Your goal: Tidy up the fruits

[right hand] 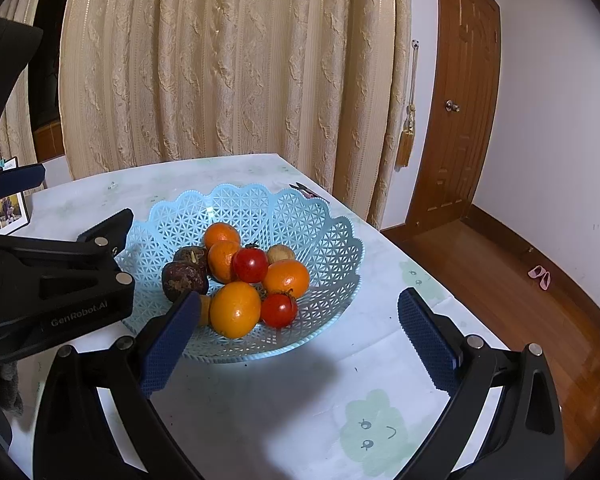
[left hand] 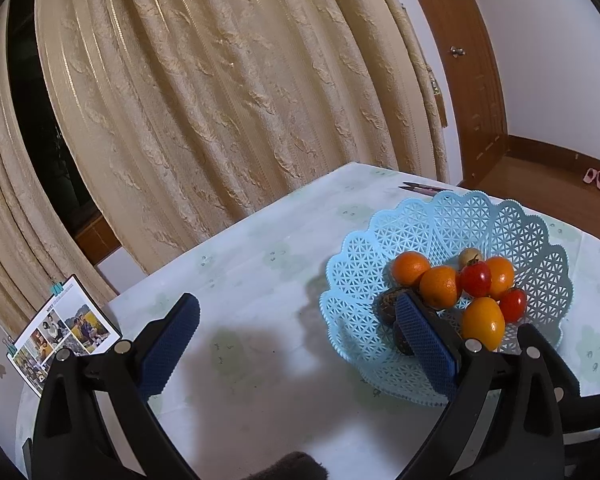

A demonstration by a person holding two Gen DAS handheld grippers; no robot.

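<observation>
The fruits sit together in a light blue basket (right hand: 332, 240) on a table (right hand: 280, 408) with a pale cloth. There are four oranges; the front one (right hand: 235, 310) is the biggest. Two red tomatoes (right hand: 250, 265) lie among them, and two dark brown fruits (right hand: 184, 276) rest on the basket's left side. A small tan fruit (right hand: 280, 254) sits at the back. The left gripper (left hand: 296, 340) is wide open and holds nothing; its right finger is over the basket's near edge. The right gripper (right hand: 300, 332) is wide open too, empty, low in front of the basket. Scissors (right hand: 306, 191) lie behind the basket. A photo card (left hand: 62, 340) stands at the table's left edge.
</observation>
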